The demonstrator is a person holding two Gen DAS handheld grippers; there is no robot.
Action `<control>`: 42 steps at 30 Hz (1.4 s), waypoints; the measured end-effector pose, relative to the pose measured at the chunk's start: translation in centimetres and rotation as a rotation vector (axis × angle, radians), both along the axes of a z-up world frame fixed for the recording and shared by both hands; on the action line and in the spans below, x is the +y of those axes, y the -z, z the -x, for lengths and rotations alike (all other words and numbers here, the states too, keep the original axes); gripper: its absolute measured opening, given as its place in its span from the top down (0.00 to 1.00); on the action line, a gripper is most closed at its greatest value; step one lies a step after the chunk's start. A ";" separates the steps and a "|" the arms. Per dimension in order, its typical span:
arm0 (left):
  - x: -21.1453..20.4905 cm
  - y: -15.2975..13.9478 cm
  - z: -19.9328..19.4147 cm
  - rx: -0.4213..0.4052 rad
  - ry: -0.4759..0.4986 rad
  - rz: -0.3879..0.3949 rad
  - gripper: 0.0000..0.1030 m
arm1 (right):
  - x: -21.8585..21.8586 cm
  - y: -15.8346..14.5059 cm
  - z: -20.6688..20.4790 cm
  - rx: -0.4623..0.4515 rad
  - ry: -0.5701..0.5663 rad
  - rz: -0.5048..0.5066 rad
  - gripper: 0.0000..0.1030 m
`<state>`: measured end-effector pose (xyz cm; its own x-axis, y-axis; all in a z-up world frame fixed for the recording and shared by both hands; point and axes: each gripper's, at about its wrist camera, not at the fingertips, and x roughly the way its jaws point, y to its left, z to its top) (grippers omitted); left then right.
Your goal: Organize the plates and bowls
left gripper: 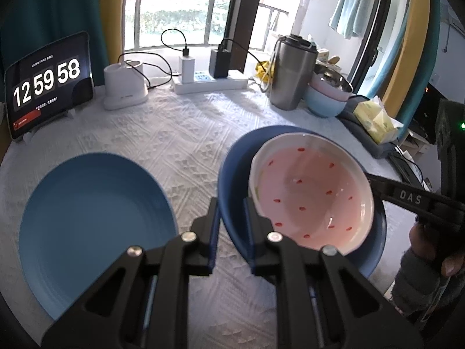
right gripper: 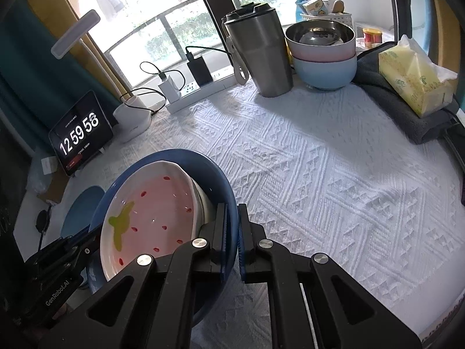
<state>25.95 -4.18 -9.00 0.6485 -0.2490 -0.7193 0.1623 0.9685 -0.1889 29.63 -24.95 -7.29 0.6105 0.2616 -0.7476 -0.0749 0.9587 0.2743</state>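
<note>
A dark blue bowl (left gripper: 232,168) (right gripper: 203,160) sits tilted on the white tablecloth, and a pink strawberry-pattern bowl (left gripper: 311,192) (right gripper: 157,209) lies at a slant inside it. My left gripper (left gripper: 230,206) is shut on the blue bowl's left rim. My right gripper (right gripper: 232,208) is shut on the opposite rim, one finger inside and one outside. In the left wrist view the right gripper (left gripper: 375,181) comes in from the right, held by a hand. In the right wrist view the left gripper (right gripper: 93,234) shows at lower left. A flat blue plate (left gripper: 96,232) (right gripper: 84,203) lies left of the bowls.
At the back stand a tablet clock (left gripper: 49,84), a white device (left gripper: 125,87), a power strip (left gripper: 209,83) with chargers, a steel tumbler (right gripper: 258,49) and stacked pink and light blue bowls (right gripper: 322,58). A tissue pack (right gripper: 415,81) rests on a grey towel at right.
</note>
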 end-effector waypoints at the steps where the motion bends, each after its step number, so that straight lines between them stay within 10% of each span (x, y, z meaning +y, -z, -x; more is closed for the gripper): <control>1: 0.0 -0.1 0.0 -0.005 0.001 0.000 0.86 | 0.0 0.0 0.0 -0.001 -0.001 0.000 0.93; 42: 5.9 -4.0 2.7 -0.121 -0.067 0.053 0.86 | 6.0 -4.9 1.0 -0.080 -0.068 0.042 0.93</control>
<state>23.29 1.74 -5.04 0.7459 -0.2379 -0.6221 0.1220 0.9670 -0.2236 28.62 -18.97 -2.41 0.6508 0.2738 -0.7082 -0.1599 0.9612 0.2247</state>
